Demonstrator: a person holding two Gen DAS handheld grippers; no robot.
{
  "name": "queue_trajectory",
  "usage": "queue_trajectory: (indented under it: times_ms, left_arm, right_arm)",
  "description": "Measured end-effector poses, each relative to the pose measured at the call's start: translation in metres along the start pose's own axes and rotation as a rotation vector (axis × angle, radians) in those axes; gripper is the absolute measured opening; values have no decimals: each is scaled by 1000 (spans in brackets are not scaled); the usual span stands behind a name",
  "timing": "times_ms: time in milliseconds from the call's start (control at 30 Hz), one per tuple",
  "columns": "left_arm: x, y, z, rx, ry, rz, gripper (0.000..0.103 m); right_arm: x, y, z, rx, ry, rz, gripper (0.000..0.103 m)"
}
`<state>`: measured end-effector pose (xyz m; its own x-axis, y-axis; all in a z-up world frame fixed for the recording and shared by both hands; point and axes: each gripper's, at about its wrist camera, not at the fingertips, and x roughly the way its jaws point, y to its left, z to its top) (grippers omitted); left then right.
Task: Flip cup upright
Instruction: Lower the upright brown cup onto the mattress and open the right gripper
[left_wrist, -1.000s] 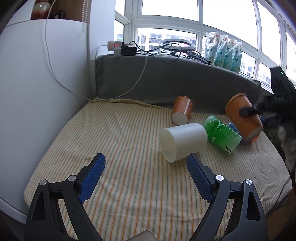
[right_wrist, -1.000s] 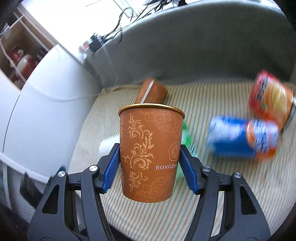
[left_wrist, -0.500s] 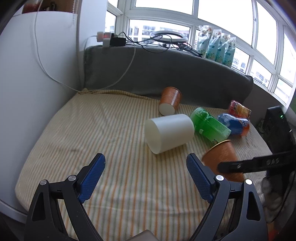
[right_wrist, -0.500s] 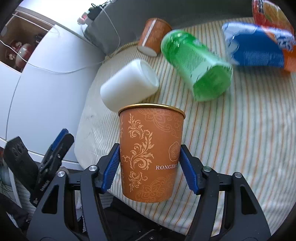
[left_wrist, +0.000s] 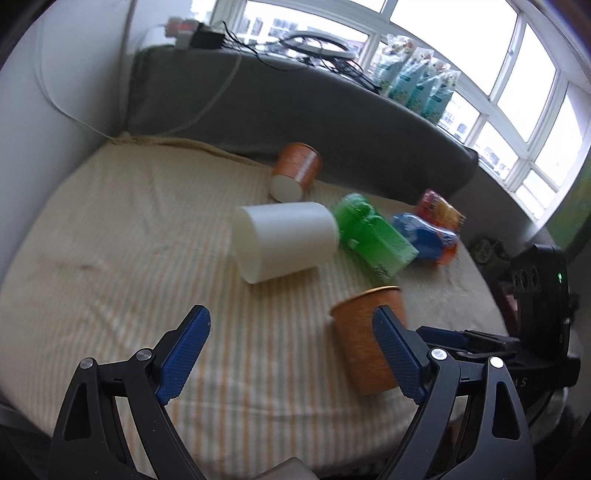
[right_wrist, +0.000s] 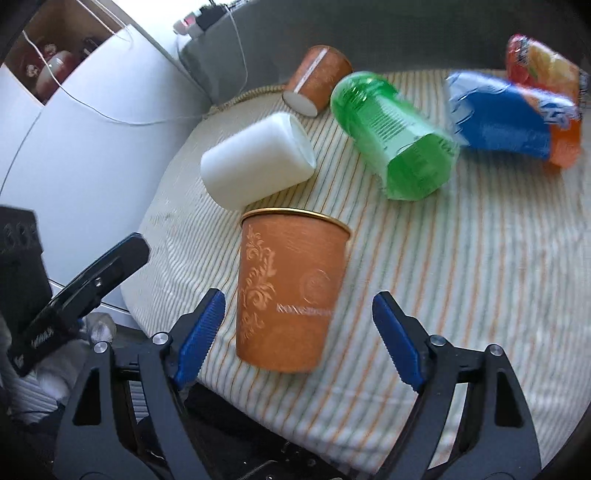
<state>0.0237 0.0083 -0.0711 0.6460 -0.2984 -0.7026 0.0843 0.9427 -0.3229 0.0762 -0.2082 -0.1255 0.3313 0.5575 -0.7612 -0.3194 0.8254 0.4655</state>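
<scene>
An orange patterned paper cup (right_wrist: 291, 295) stands upright, rim up, on the striped cushion (right_wrist: 461, 280) near its front edge. My right gripper (right_wrist: 299, 339) is open, its blue pads apart on either side of the cup without touching it. The cup also shows in the left wrist view (left_wrist: 365, 339), partly behind my right finger. My left gripper (left_wrist: 291, 354) is open and empty above the cushion's front. A white cup (left_wrist: 284, 240) and a second orange cup (left_wrist: 295, 170) lie on their sides further back.
A green bottle (right_wrist: 395, 136), a blue packet (right_wrist: 498, 118) and an orange snack bag (right_wrist: 543, 70) lie on the cushion's far right. A grey backrest (left_wrist: 295, 110) with cables and a white cabinet (right_wrist: 74, 147) border the cushion.
My right gripper lowered the orange cup onto the cushion and opened, letting it go. My left gripper shifted slightly, still open.
</scene>
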Motion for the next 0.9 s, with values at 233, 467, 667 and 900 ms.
queue_trajectory:
  times_ms: [233,467,667,900]
  left_arm:
    - [38,-4,13,-104,206,-228,89]
    - [71,-15,14,-141,311,-292,89]
    - [79,-22,15,-136,325,-290,88]
    - [83,-21,19,-129,331,-283,86]
  right_arm:
    - [-43,-23,-24,53,-113,-57,85]
    - [-71,-51,-52,152,-162,-73,85]
    - [-75,-64,-63,192,-166,-84,85]
    - [-76,-66,-64,198,-167,-82,85]
